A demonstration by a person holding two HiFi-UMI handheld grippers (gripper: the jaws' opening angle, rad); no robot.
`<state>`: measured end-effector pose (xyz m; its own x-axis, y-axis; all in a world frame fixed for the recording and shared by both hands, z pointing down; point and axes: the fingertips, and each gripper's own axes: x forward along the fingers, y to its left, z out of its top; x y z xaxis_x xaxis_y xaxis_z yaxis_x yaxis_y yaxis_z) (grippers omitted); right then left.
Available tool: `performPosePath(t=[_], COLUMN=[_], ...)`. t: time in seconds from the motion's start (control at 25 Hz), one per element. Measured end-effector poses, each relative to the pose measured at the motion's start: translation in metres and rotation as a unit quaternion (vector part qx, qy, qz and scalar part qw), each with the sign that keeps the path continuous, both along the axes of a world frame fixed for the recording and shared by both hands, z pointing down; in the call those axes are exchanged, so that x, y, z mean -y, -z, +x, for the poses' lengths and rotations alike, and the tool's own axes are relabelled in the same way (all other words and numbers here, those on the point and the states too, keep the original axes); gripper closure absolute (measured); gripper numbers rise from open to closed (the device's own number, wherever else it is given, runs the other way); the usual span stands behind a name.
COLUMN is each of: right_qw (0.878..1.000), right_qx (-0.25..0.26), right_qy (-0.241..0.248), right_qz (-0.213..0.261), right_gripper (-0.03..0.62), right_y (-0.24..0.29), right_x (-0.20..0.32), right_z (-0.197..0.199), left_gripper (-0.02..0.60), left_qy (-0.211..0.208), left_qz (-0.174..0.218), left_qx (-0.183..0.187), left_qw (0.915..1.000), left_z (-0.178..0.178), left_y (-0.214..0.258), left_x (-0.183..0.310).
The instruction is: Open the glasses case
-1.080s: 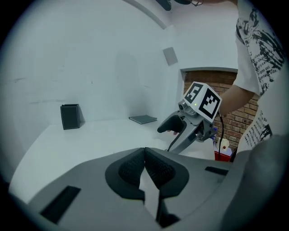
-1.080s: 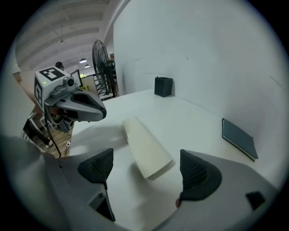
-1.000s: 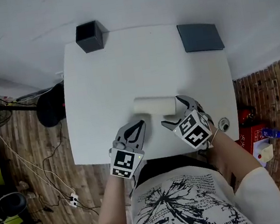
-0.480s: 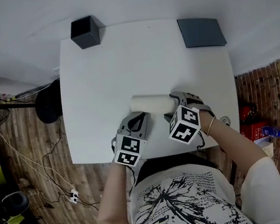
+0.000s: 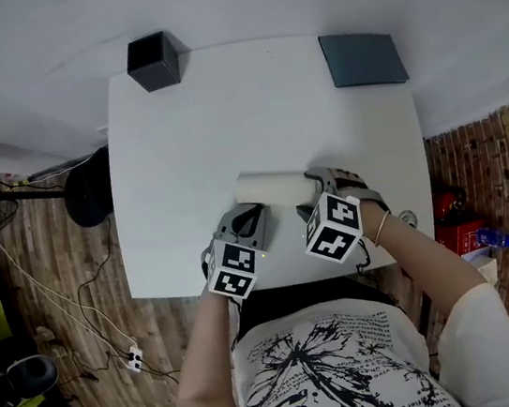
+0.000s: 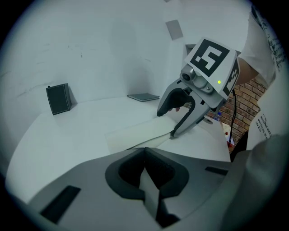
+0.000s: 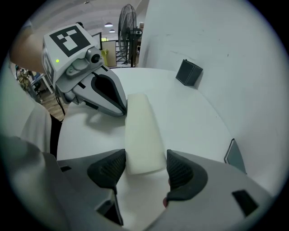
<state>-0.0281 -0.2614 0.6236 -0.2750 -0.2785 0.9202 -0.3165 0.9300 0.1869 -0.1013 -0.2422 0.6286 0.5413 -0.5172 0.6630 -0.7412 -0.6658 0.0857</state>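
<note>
Surface: white table.
Right gripper: jaws, just closing, clamped the near end of the white glasses case.
Left gripper: jaws together, tips against the case's side.
Case: flat near the table's front edge.
Back corners: black box, grey pad.
</note>
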Motion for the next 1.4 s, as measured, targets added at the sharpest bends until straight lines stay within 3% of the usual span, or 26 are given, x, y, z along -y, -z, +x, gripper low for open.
performPosePath(t=[0.24,0.56,0.76,1.08,1.4], right_qw=[1.000,1.000,1.000,0.998,0.993], right_qx=[0.005,0.004,0.007,0.018,0.047], right_qy=[0.003,0.001,-0.019,-0.059,-0.104], right_qz=[0.016,-0.016,0.006,0.018,-0.015], right_gripper=[0.349,0.436,0.520,0.537,0.513], right_y=[0.013,0.026,0.035,0.032,0.025], right_x=[0.004,0.013,0.036,0.062,0.085], right_z=[-0.003,-0.002,-0.001,0.001,0.004], left_gripper=[0.568,0.568,0.568,0.568,0.568], left_qy=[-0.001,-0.002,-0.002,-0.003,-0.002], left_qz=[-0.003,-0.009,-0.009,-0.022,-0.025], left_qx=[-0.002,-0.007,-0.006,-0.013,-0.016], left_qw=[1.0000,0.9999,0.9999,0.9997,0.9996], left_z=[-0.001,0.001,0.000,-0.001,-0.002], left_y=[-0.001,0.006,0.007,0.004,0.004], left_x=[0.001,0.003,0.003,0.003,0.005])
